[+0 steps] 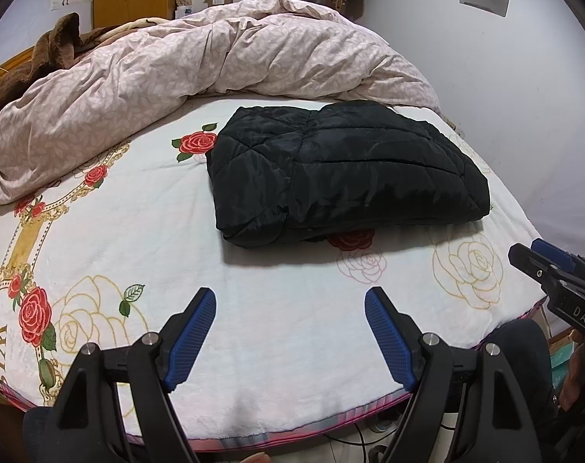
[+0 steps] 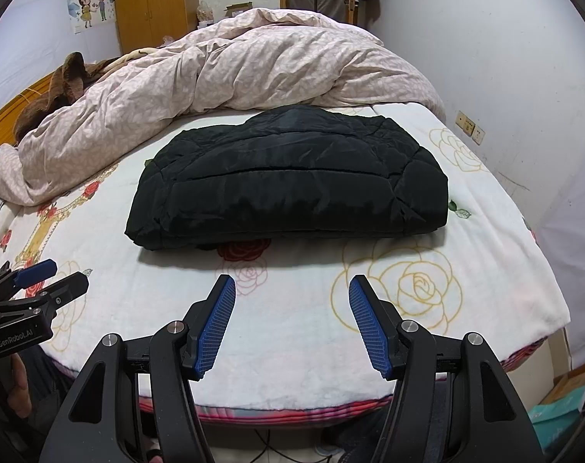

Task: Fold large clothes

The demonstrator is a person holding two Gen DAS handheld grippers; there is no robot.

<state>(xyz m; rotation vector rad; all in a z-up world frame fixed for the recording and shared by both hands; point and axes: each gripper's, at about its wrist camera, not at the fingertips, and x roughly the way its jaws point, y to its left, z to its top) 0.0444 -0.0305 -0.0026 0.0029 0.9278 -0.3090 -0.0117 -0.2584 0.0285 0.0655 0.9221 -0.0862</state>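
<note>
Left gripper [image 2: 51, 276] body reads "GenRobot.AI".

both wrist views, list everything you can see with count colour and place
jacket: 1, black quilted, folded, middle of the bed
blanket: 1, white with rose print, covering the bed
duvet: 1, pale pink, bunched behind the jacket
brown throw: 1, far left
wardrobe: 1, wooden, back wall
cartoon poster: 1, left wall
left gripper: 1, black with blue pads, open, empty
right gripper: 1, same, open, empty
</note>
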